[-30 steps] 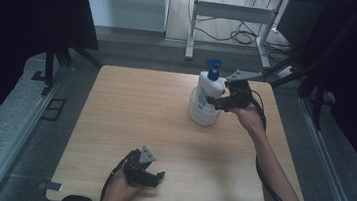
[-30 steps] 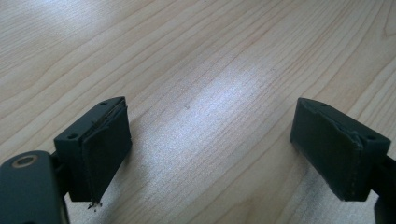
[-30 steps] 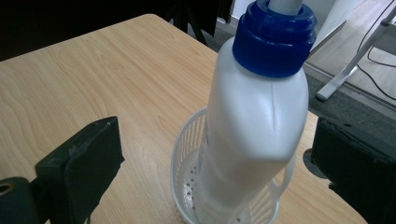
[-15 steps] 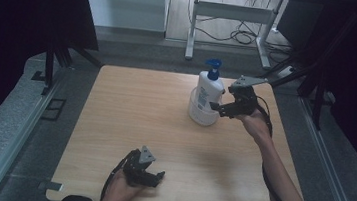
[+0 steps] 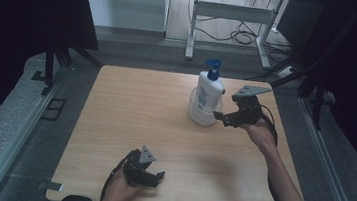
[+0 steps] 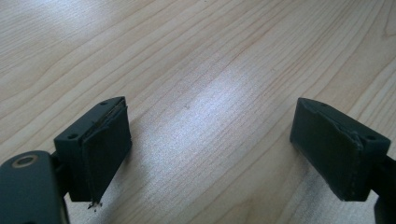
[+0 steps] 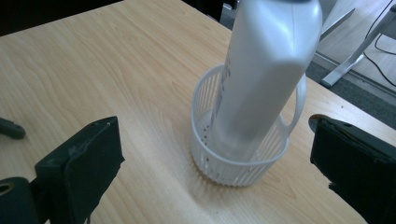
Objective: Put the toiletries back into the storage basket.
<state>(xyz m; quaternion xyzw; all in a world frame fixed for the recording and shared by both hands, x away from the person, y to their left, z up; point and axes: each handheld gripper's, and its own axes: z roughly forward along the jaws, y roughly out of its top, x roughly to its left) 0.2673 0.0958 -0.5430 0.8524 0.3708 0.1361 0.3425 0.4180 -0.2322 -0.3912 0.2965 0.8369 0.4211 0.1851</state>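
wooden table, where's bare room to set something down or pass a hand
The light wooden table is bare across its left half and middle, between the left gripper and the white slotted plastic basket. It is crowded at the far right, where the white pump bottle stands beside the right gripper.

From my remote station: the bench [image 6: 201,60] shows pale wood-grain laminate, smooth with a soft sheen. The pump bottle [image 7: 266,70] looks like smooth white plastic, its pump head [image 5: 213,66] blue plastic. The slotted basket [image 7: 233,170] is thin white plastic. My left claw's pads [image 6: 109,149] appear matt black, slightly frayed rubber.
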